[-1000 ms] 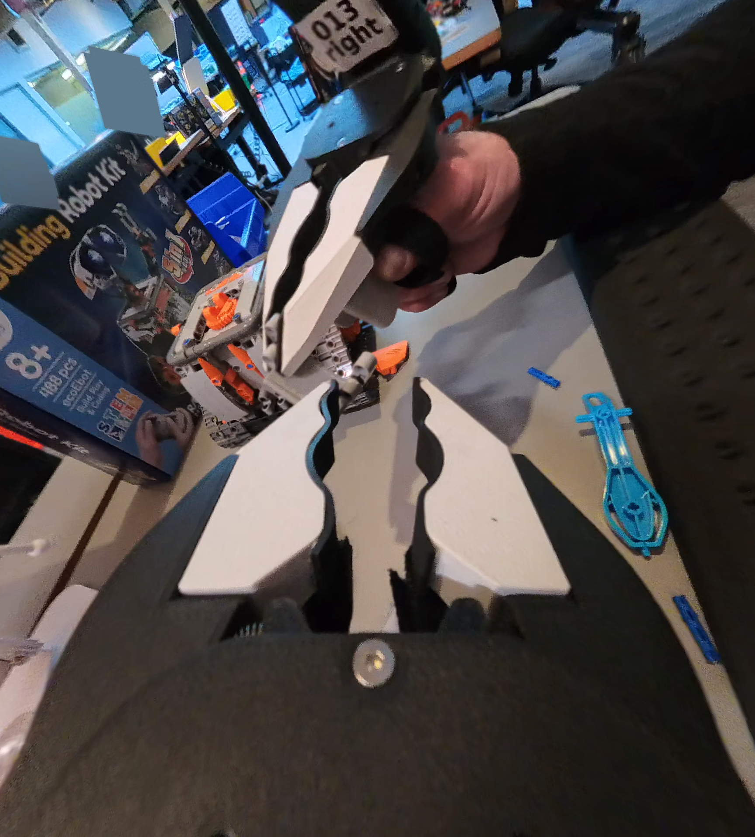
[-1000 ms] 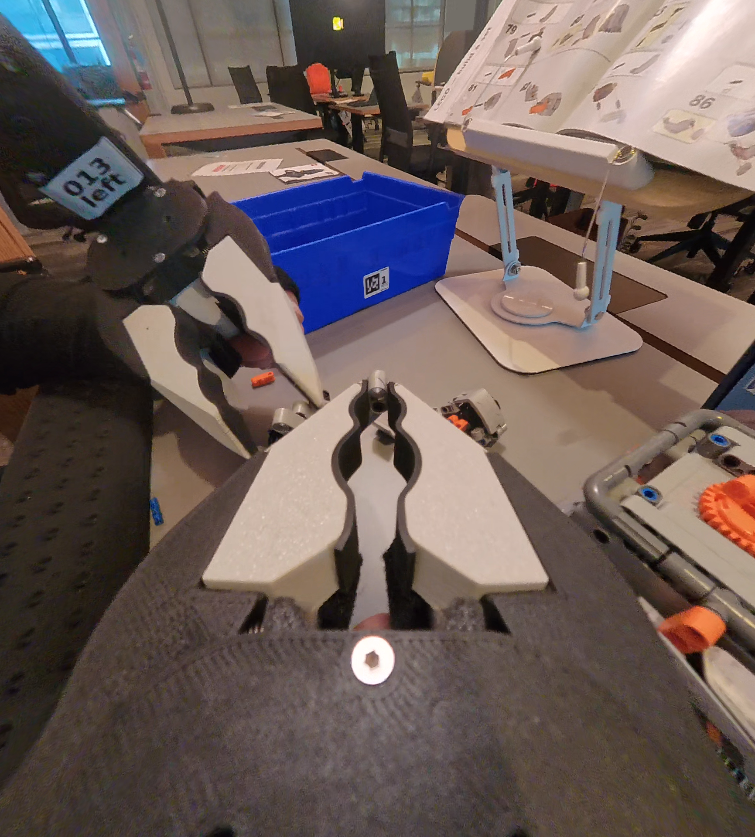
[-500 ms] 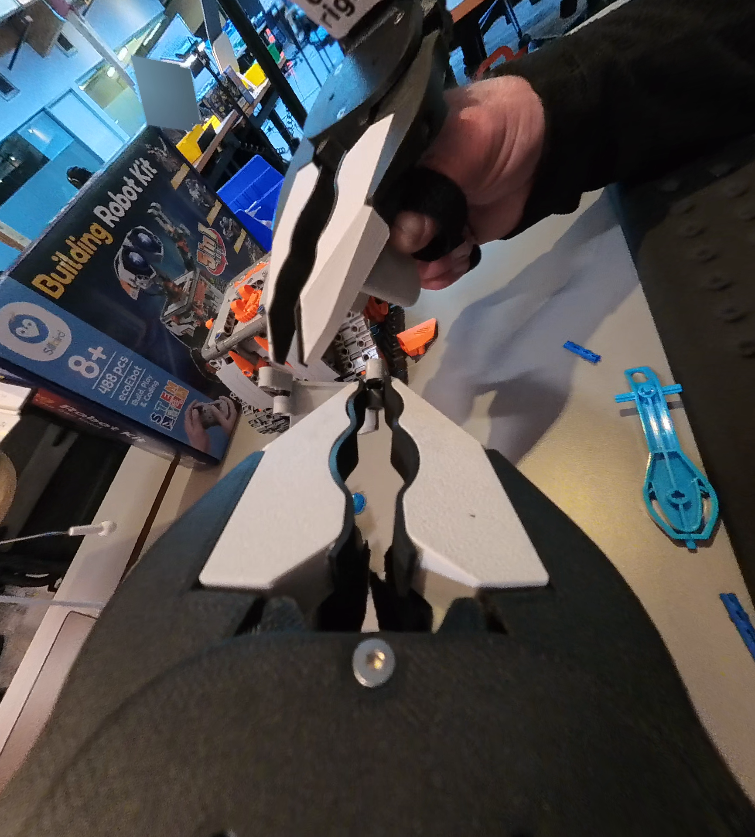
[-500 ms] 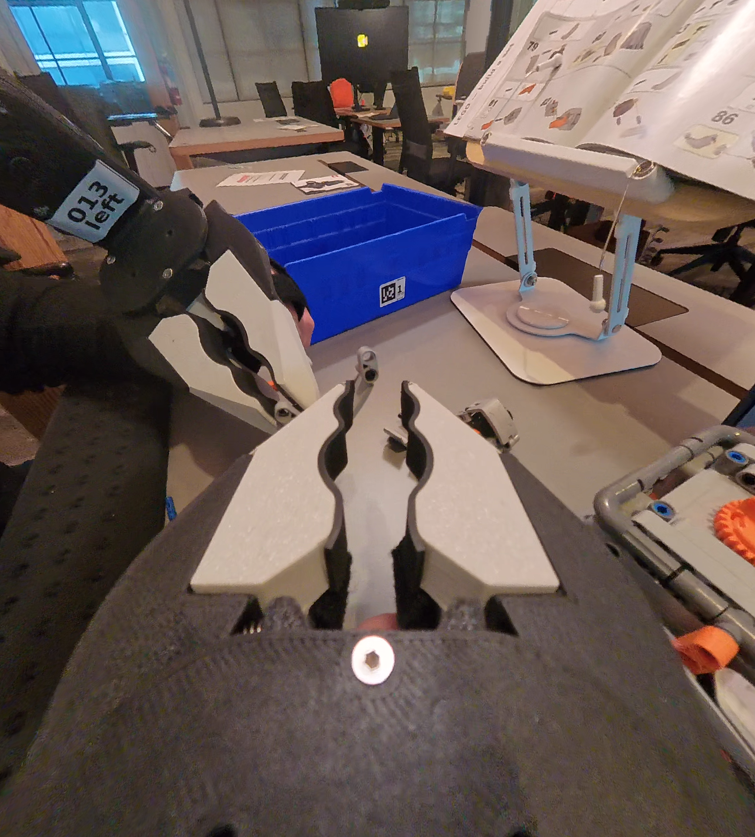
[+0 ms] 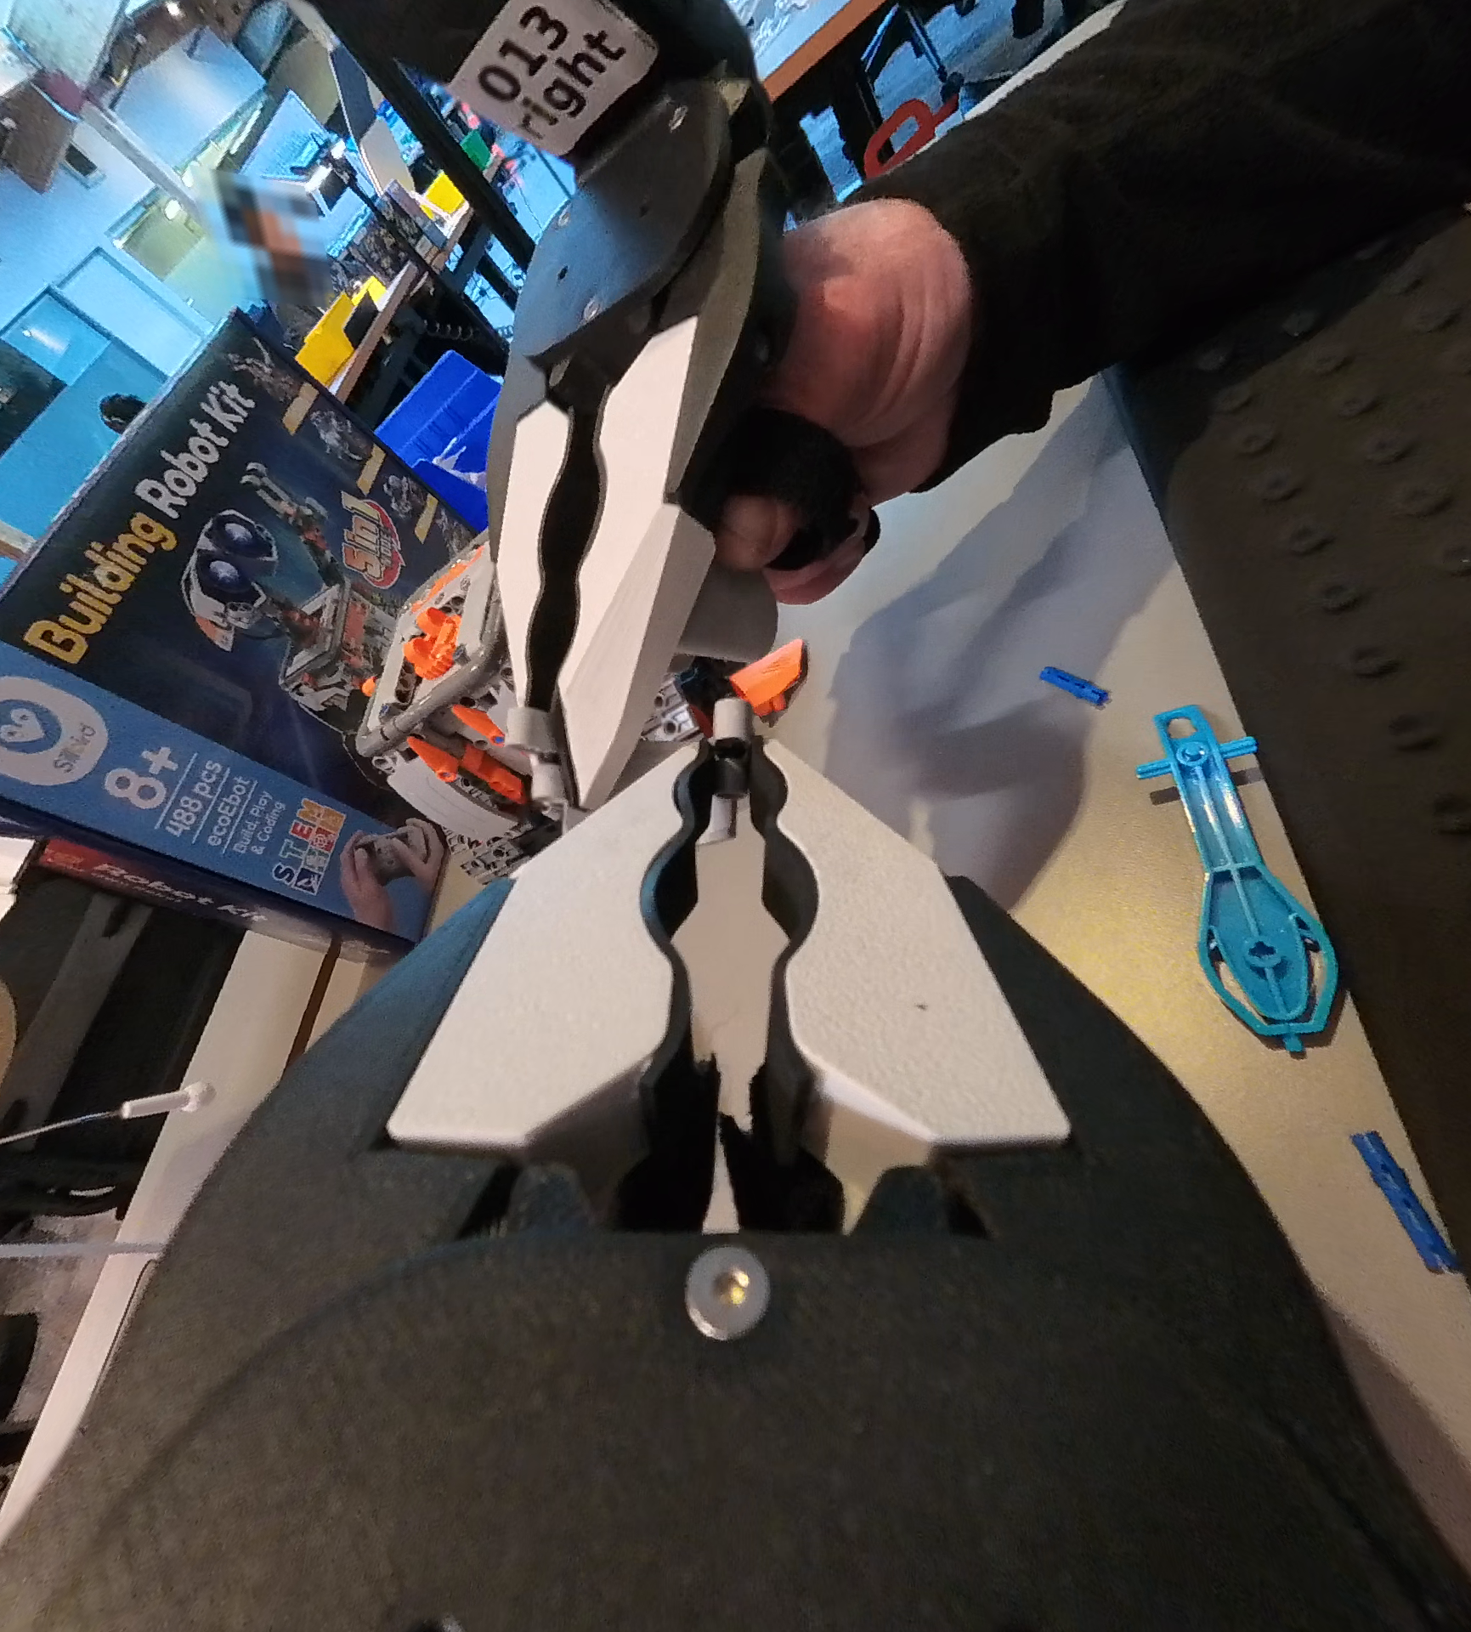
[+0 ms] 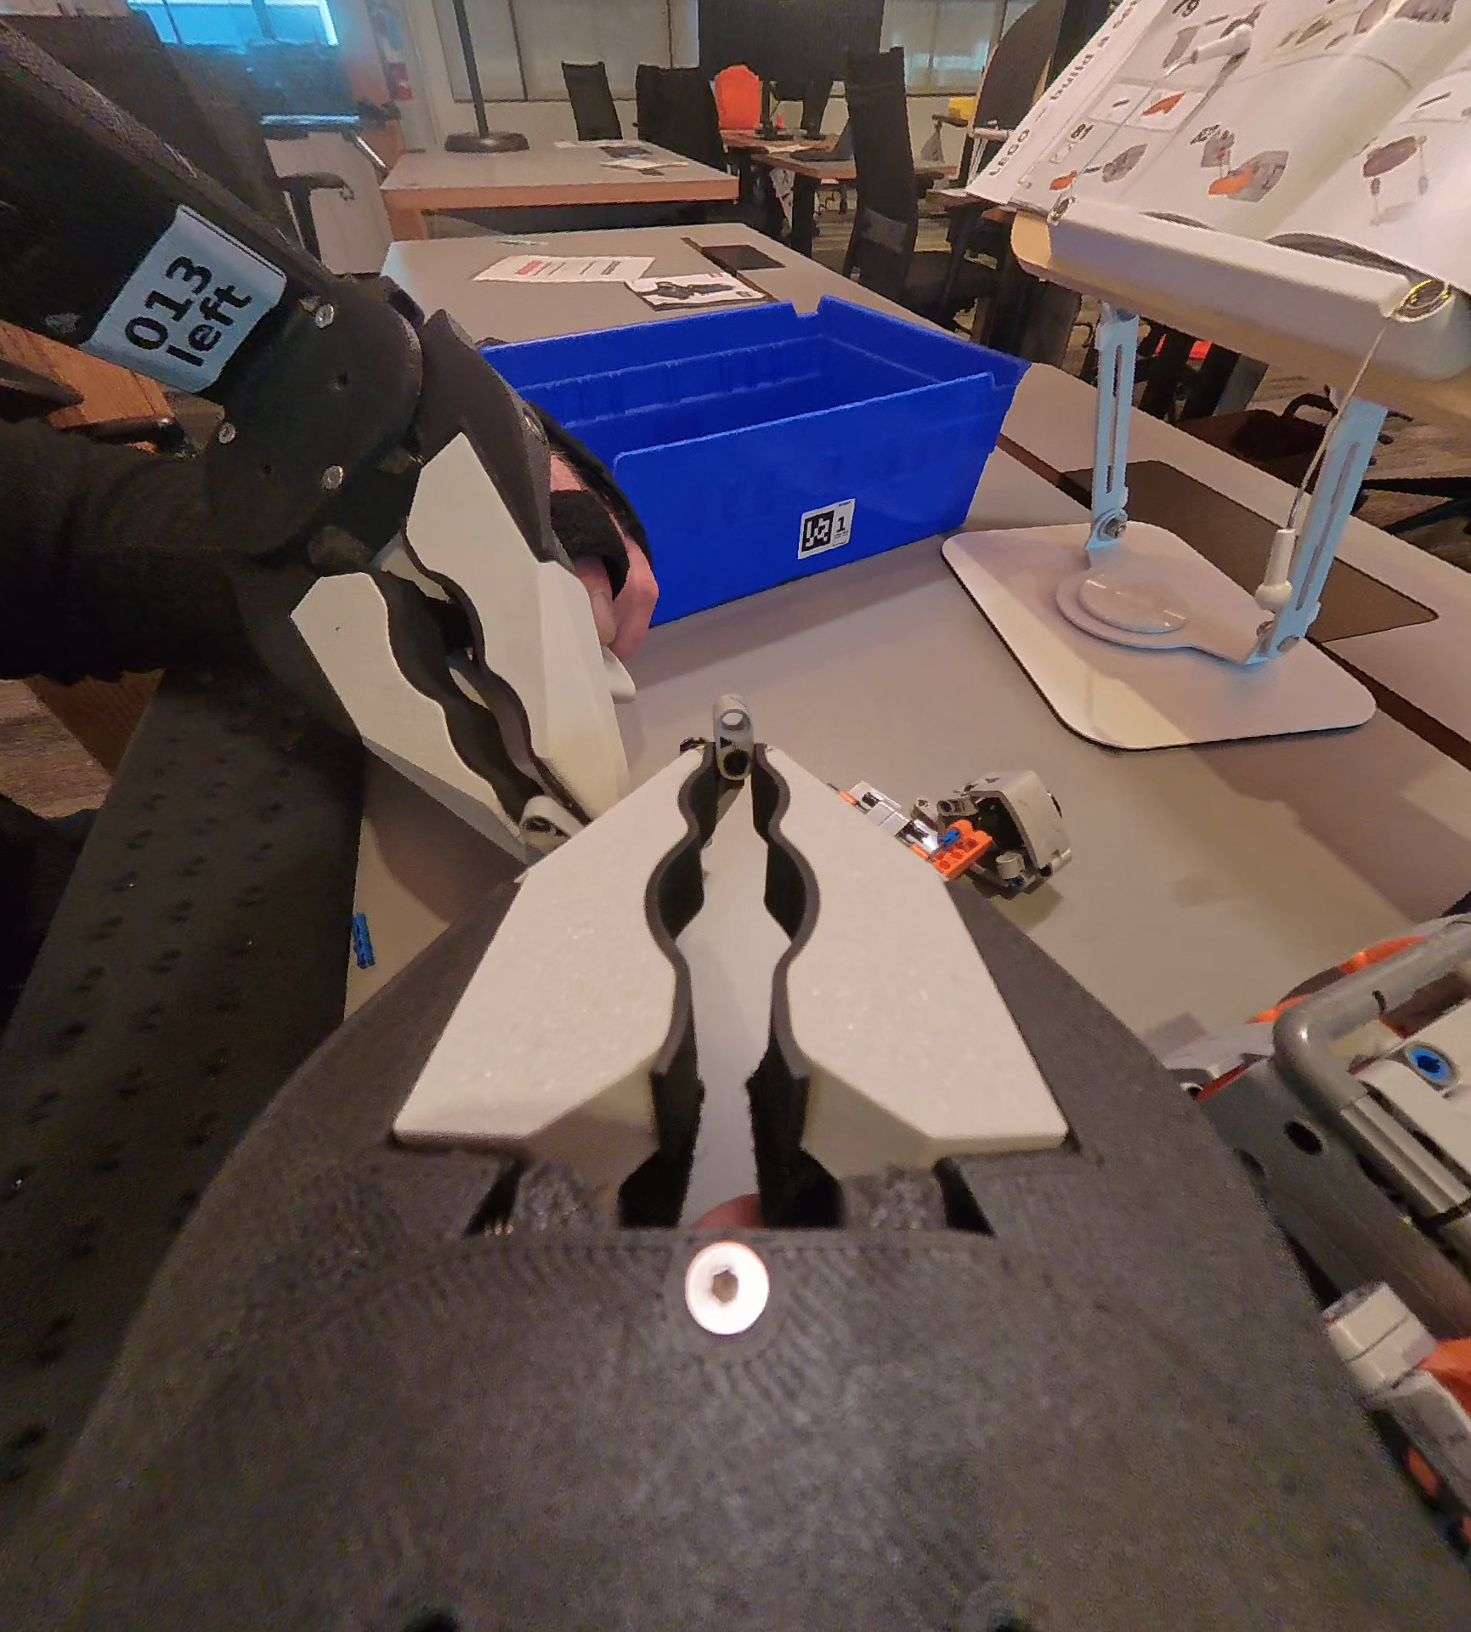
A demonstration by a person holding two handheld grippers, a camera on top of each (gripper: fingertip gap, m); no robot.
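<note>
My left gripper (image 5: 727,755) is shut on a small grey and black connector piece (image 5: 730,717) that sticks out past its tips, held above the table. My right gripper (image 6: 731,755) is shut on a small grey connector piece (image 6: 731,717) at its tips. The two grippers meet tip to tip. In the left wrist view the right gripper (image 5: 550,737) points down just left of my tips, with a grey piece at its tip. In the right wrist view the left gripper (image 6: 555,808) comes in from the left. I cannot tell if the pieces are joined.
A grey and orange brick robot model (image 5: 449,698) stands before a kit box (image 5: 184,618); it also shows in the right wrist view (image 6: 1420,1104). A small sub-assembly (image 6: 988,830), blue bin (image 6: 758,459), booklet stand (image 6: 1155,653), blue tool (image 5: 1244,901) and black mat (image 5: 1376,618) are nearby. There is about 4 cm between the tips of the two grippers.
One second ago my left gripper was open and the right was shut on the piece. Then the left shut on it and the right opened. Now both are shut.
</note>
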